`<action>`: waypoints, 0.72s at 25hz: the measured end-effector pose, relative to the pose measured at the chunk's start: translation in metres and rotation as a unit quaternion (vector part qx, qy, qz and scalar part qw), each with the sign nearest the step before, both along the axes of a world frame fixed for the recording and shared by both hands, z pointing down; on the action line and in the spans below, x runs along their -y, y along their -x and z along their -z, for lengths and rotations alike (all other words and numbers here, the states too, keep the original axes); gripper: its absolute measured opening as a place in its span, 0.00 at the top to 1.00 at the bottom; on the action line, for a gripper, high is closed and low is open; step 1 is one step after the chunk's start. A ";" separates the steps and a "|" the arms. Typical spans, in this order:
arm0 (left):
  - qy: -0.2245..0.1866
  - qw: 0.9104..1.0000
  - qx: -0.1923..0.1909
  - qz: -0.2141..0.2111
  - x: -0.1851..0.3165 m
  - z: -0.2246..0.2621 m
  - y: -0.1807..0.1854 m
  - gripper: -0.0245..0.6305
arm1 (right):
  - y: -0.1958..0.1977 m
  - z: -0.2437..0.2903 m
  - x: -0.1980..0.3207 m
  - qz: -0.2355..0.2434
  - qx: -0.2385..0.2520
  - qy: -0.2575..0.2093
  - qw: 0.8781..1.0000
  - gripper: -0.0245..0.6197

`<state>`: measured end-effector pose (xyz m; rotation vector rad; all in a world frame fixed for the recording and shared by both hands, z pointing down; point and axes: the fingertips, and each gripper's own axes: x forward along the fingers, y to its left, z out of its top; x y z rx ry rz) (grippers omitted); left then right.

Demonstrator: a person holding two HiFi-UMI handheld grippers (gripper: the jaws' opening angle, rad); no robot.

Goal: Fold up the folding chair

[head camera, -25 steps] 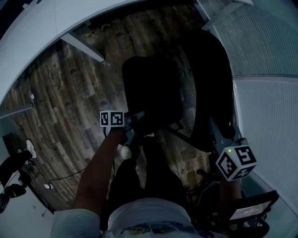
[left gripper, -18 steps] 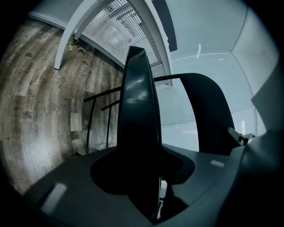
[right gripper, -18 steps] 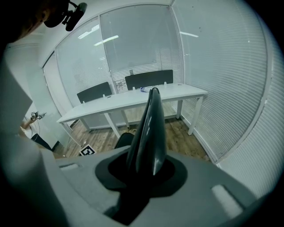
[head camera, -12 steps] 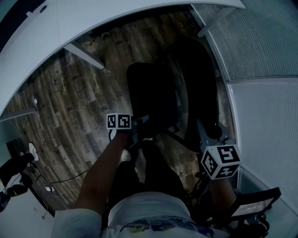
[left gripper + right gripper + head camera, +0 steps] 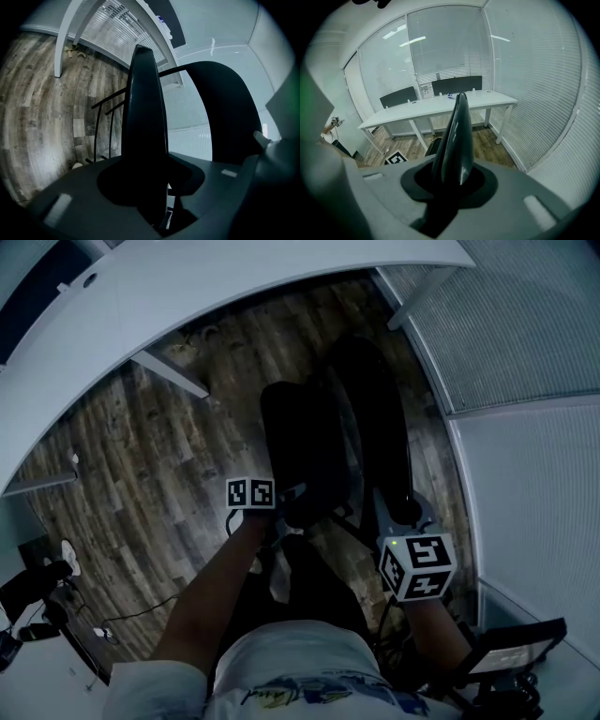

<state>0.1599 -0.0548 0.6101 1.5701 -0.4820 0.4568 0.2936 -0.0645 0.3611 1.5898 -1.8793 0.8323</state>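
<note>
In the head view a black folding chair stands on the wooden floor, its seat (image 5: pixel 305 442) tipped up close to its backrest (image 5: pixel 375 418). My left gripper (image 5: pixel 291 500) holds the seat's front edge; its jaws have just been closing with that edge between them. In the left gripper view the seat (image 5: pixel 145 112) runs edge-on out of the left gripper (image 5: pixel 152 190), and the backrest (image 5: pixel 229 117) is to the right. My right gripper (image 5: pixel 398 518) is shut on the backrest's top. The backrest (image 5: pixel 457 131) rises from the right gripper (image 5: pixel 450 183) in the right gripper view.
A white table (image 5: pixel 187 306) with slanted legs (image 5: pixel 171 374) curves across the far side. Glass walls with blinds (image 5: pixel 516 334) close in the right. Another dark chair (image 5: pixel 511 662) stands at the bottom right. The person's legs are right behind the chair.
The left gripper has lifted the seat's front edge up and toward the backrest, so the gap between seat and backrest has narrowed. The right gripper keeps its hold on the backrest.
</note>
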 end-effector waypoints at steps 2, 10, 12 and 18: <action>0.000 1.000 0.009 -0.001 -0.001 0.002 -0.006 0.71 | 0.000 0.000 -0.001 -0.003 0.002 -0.001 1.000 0.84; -0.004 1.000 0.022 -0.005 -0.005 0.013 -0.022 0.72 | 0.008 0.007 -0.006 -0.006 0.005 -0.006 1.000 0.84; -0.004 1.000 0.027 -0.006 -0.008 0.015 -0.027 0.72 | 0.010 0.008 -0.009 -0.007 0.002 -0.007 1.000 0.84; -0.005 0.999 0.038 -0.006 -0.004 0.020 -0.046 0.73 | 0.009 0.009 -0.006 -0.009 0.007 -0.006 1.000 0.84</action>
